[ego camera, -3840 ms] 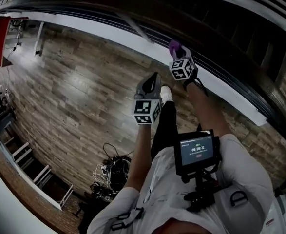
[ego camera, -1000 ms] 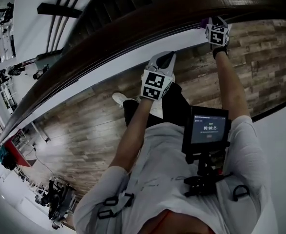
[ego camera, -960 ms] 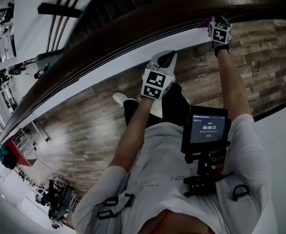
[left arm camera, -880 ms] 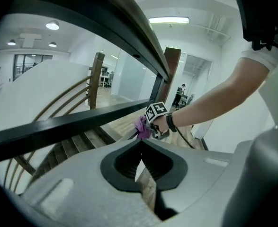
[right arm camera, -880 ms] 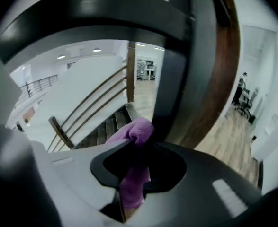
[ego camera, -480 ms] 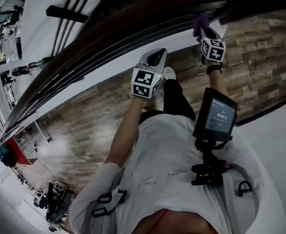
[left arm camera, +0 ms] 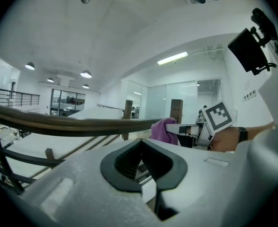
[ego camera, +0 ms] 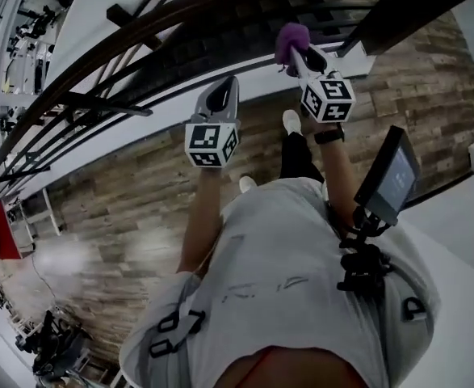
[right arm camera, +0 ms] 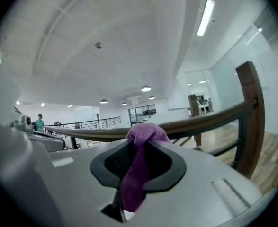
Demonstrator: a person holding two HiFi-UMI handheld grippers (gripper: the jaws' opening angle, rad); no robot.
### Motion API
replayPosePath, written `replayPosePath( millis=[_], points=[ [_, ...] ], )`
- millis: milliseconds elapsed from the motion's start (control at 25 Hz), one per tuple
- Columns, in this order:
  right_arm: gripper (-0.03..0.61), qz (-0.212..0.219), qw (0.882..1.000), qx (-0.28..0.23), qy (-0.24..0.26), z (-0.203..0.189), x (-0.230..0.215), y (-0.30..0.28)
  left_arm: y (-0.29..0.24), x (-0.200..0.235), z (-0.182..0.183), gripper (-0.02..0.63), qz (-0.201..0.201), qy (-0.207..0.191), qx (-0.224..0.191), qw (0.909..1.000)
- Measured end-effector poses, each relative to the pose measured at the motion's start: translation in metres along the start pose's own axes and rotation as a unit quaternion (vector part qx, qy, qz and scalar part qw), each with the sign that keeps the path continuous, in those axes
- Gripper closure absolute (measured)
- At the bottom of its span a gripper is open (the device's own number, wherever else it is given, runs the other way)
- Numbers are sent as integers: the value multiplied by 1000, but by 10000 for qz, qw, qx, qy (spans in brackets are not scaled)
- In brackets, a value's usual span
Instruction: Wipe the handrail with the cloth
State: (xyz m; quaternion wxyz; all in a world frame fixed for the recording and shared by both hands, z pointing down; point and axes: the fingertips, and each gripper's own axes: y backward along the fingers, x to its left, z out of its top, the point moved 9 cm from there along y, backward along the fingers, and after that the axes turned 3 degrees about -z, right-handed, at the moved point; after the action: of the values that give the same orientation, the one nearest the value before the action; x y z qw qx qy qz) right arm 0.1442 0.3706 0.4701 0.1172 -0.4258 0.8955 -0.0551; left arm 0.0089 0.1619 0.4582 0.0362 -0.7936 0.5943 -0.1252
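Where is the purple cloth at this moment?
In the head view the purple cloth sits upper right of centre, clamped in the right gripper and bunched beyond its tip, near the dark wooden handrail.

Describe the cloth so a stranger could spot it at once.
Find the dark wooden handrail curving across the room. Close to it, the right gripper pinches a bunched cloth between its jaws. It is the only purple thing there, soft against grey plastic and brown wood.
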Motion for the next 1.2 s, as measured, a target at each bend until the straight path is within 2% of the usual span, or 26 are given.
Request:
replayPosePath(
  millis=[200,400,480,720,1200],
  points=[
    [511,546,9938,-567,779,53,125,24,94,43,35,614,442,-55,-535,9976],
    [511,962,9828,-895,1300,74,196,64,165,41,62,614,871,-289,-1161,9890],
    [511,1014,9818,-924,1312,76,202,71,172,35,68,614,917,-371,-1250,9872],
    [511,932,9867,-829,1044,63,196,85,173,16,70,614,919,-489,-1178,9876],
    [511,935,9896,-502,967,54,177,82,153,-3,66,612,767,-393,-1169,9894]
  ],
)
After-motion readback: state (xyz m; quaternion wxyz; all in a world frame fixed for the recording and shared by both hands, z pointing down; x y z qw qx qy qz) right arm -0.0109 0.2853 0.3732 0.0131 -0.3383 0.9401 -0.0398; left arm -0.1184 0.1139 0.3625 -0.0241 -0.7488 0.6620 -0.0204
